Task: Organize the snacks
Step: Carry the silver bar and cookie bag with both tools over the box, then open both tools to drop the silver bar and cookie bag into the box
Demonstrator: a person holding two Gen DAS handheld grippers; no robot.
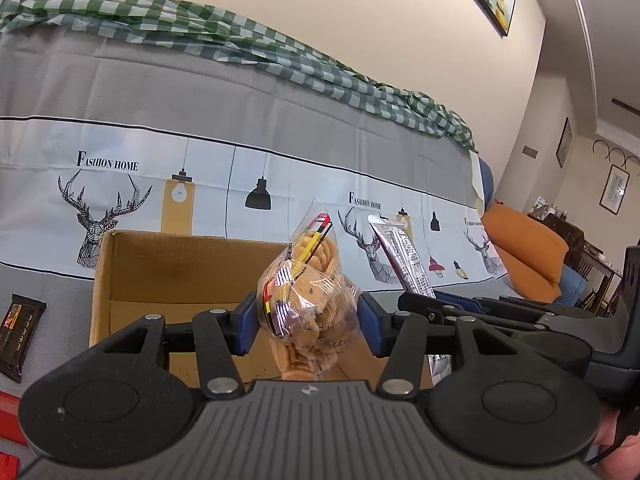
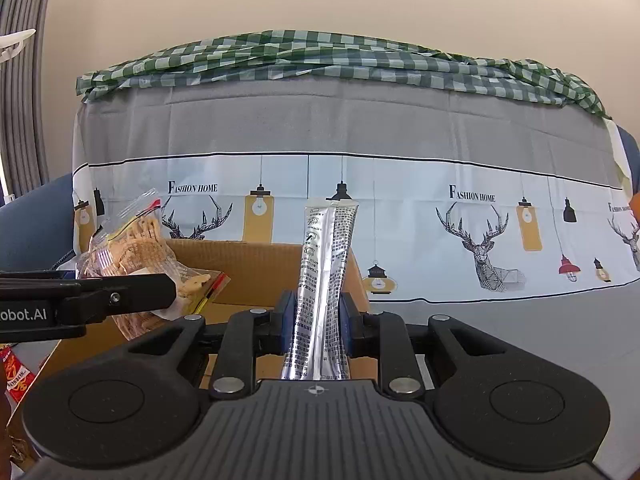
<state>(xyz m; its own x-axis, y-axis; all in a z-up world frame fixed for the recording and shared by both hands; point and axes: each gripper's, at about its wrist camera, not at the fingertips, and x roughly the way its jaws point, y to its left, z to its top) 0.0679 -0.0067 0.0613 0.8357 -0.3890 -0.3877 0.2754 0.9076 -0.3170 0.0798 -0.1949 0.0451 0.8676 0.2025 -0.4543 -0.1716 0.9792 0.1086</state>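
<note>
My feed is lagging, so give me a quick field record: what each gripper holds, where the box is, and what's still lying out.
left gripper: shut on cookie bag, held above the box
right gripper: shut on silver packet, held upright
box: open cardboard, in front of both grippers; what lies inside cannot be told
still out: dark snack bar left of the box; red packet at the left edge of the right wrist view
surface: grey cloth

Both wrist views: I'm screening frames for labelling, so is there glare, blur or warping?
Left wrist: sharp; fisheye bows the sofa cover; the cookie bag glints. Right wrist: sharp; the silver packet gleams, print legible.
</note>
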